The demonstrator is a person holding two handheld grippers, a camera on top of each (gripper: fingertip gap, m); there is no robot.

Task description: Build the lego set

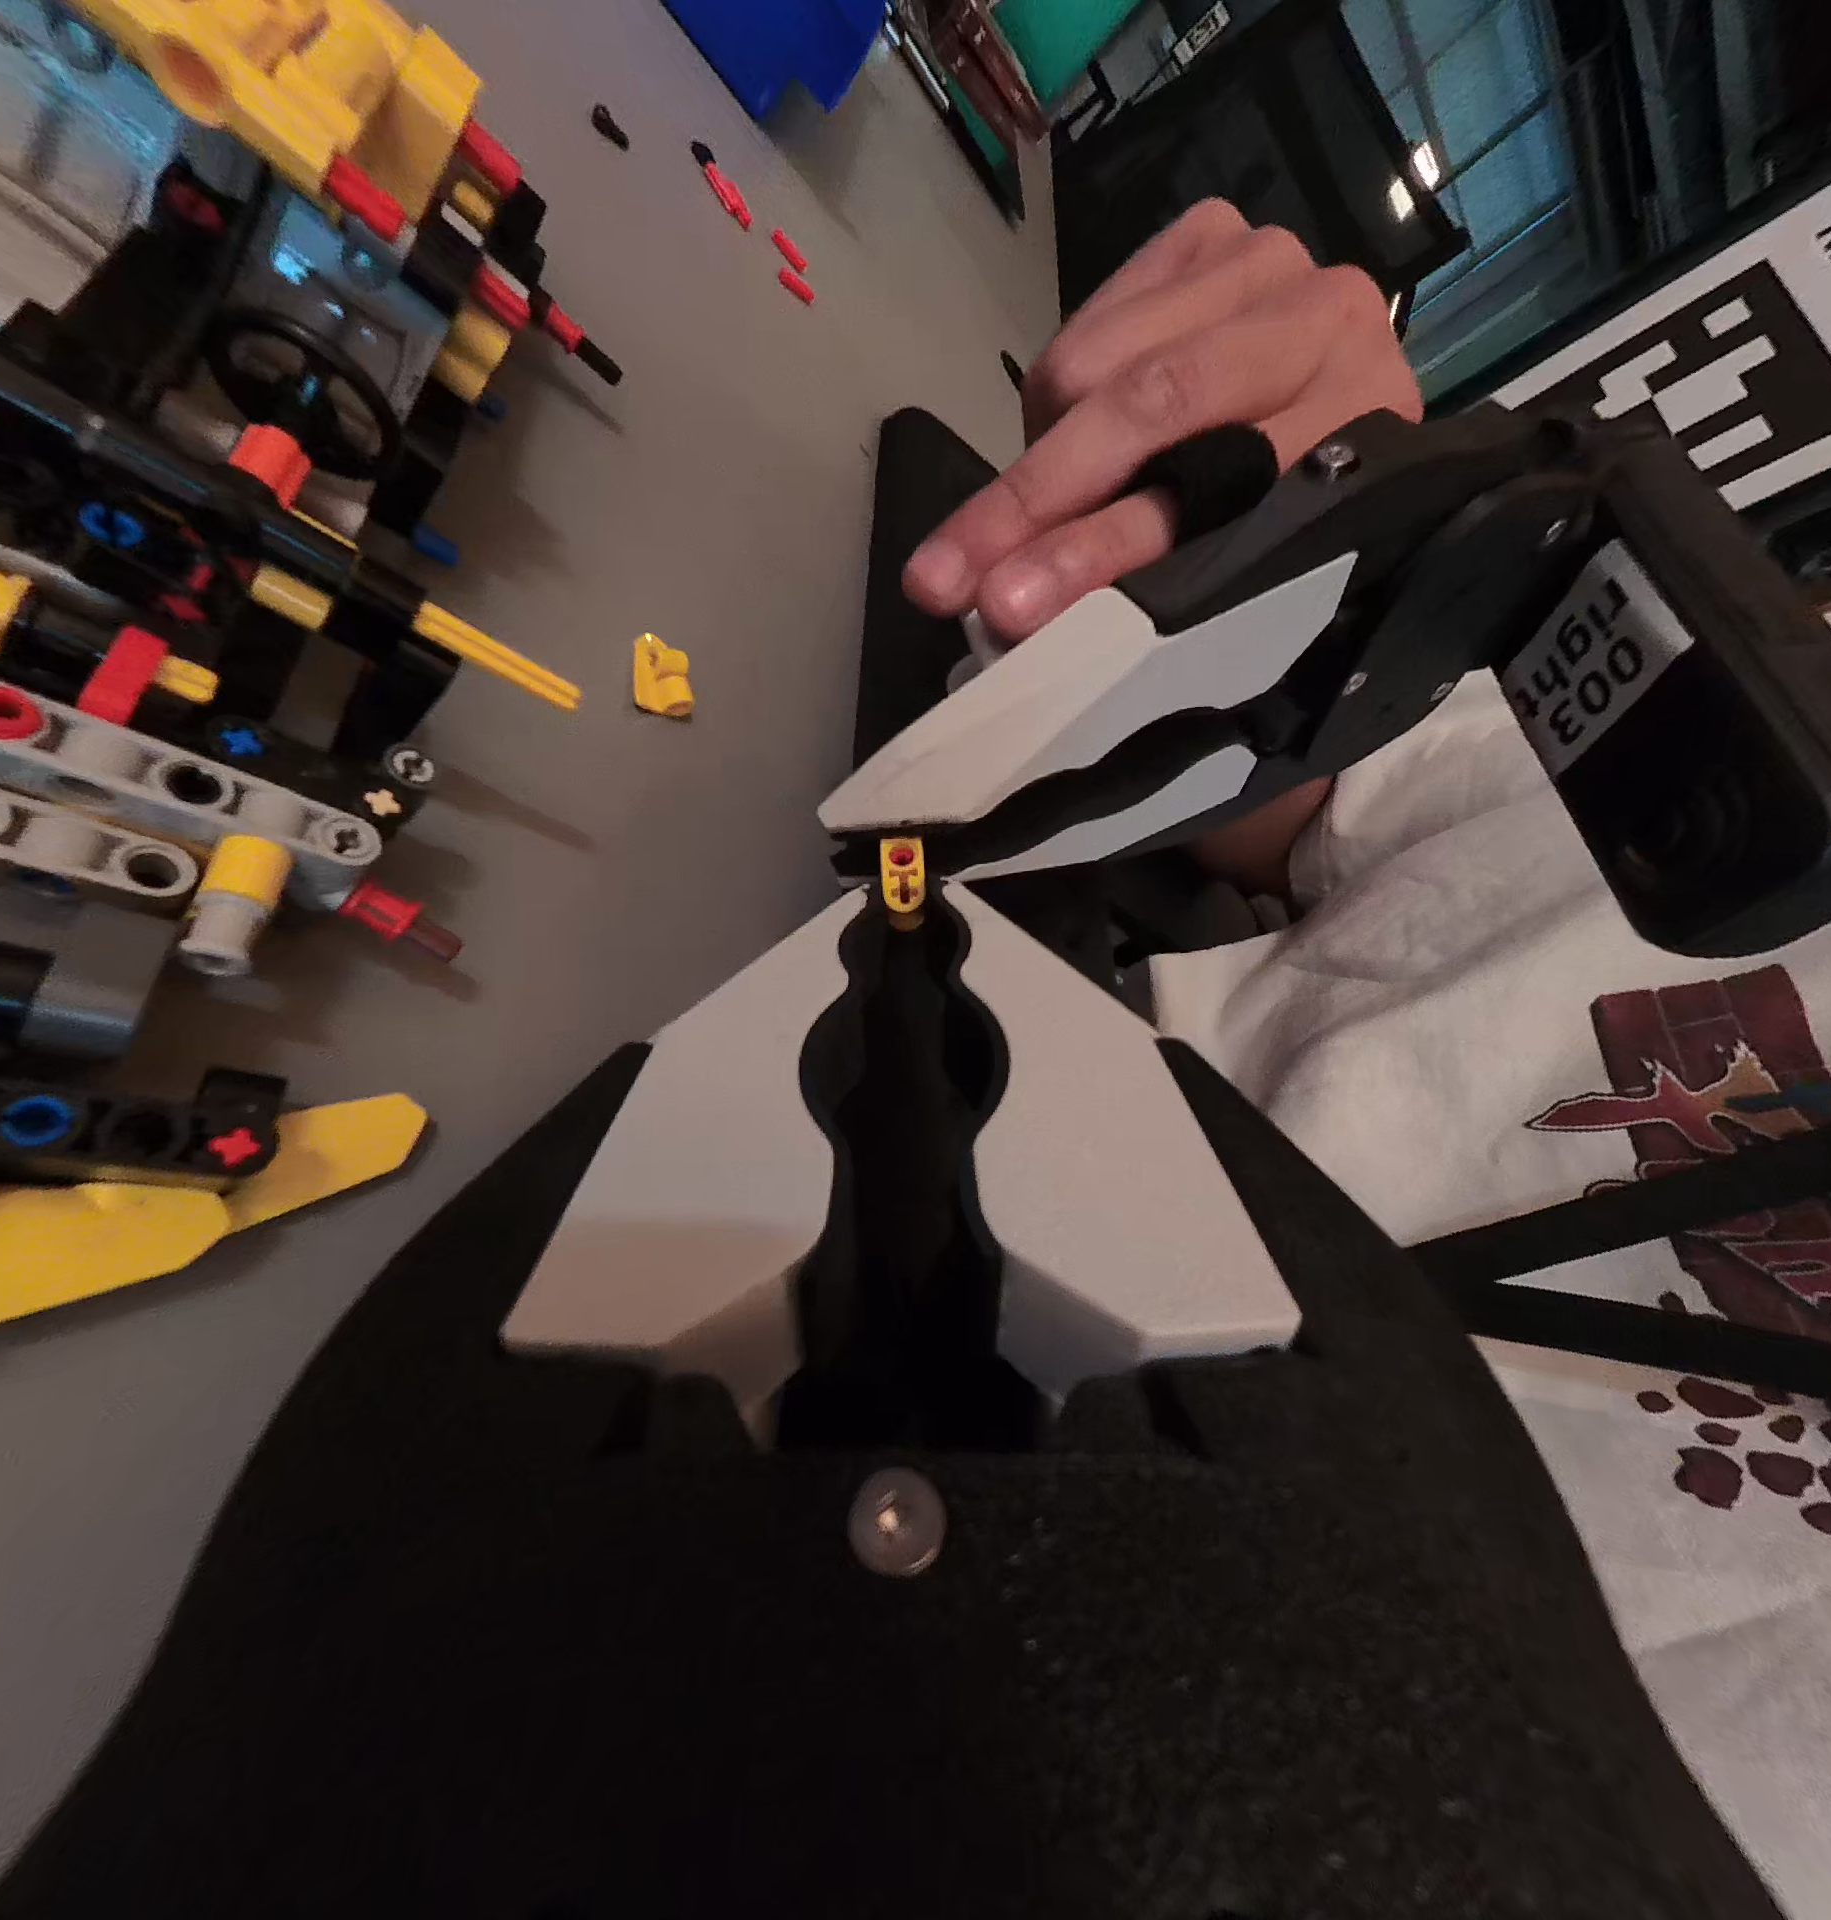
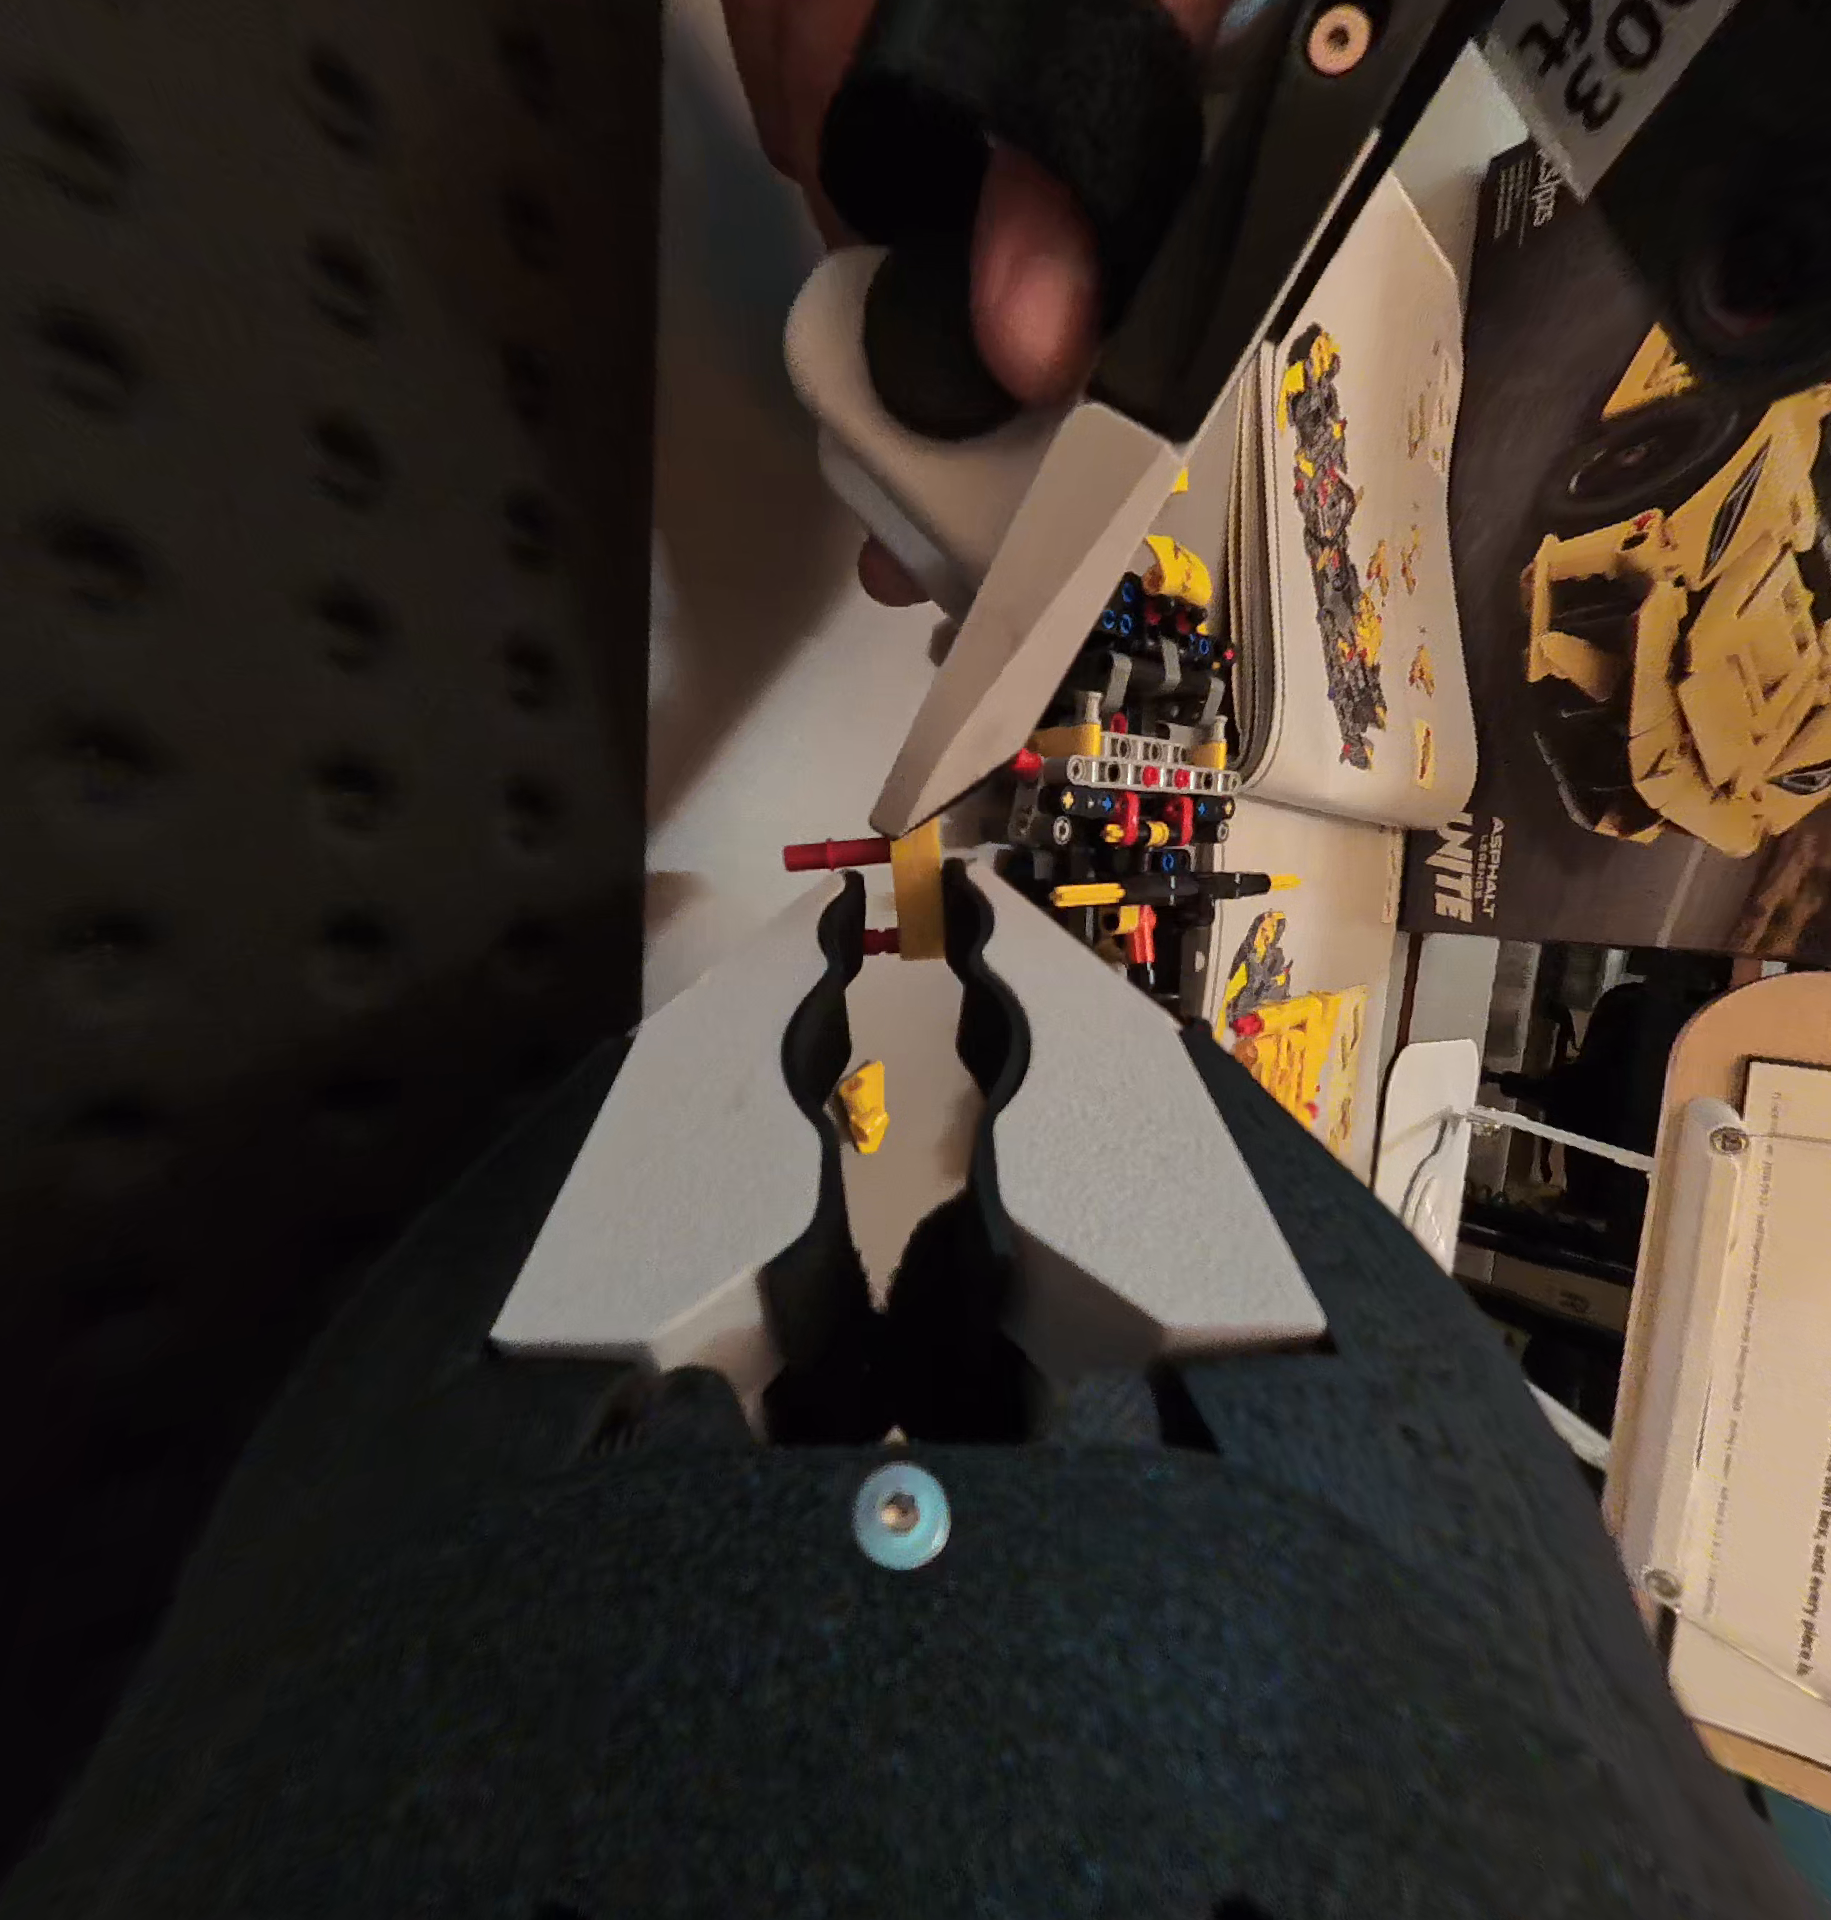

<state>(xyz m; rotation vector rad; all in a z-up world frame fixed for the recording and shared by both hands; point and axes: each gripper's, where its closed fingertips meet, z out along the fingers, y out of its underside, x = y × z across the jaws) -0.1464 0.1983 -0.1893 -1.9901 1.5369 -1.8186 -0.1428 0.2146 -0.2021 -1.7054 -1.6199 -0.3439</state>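
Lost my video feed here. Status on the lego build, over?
Left hand-held gripper shut on yellow connector. Right hand-held gripper shut on it too, red pin sticking out. Nothing blocking; loose yellow piece on table.

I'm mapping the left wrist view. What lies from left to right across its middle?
Half-built lego model → loose yellow connector on the grey table → small yellow piece pinched between both grippers' tips → right gripper → white shirt.
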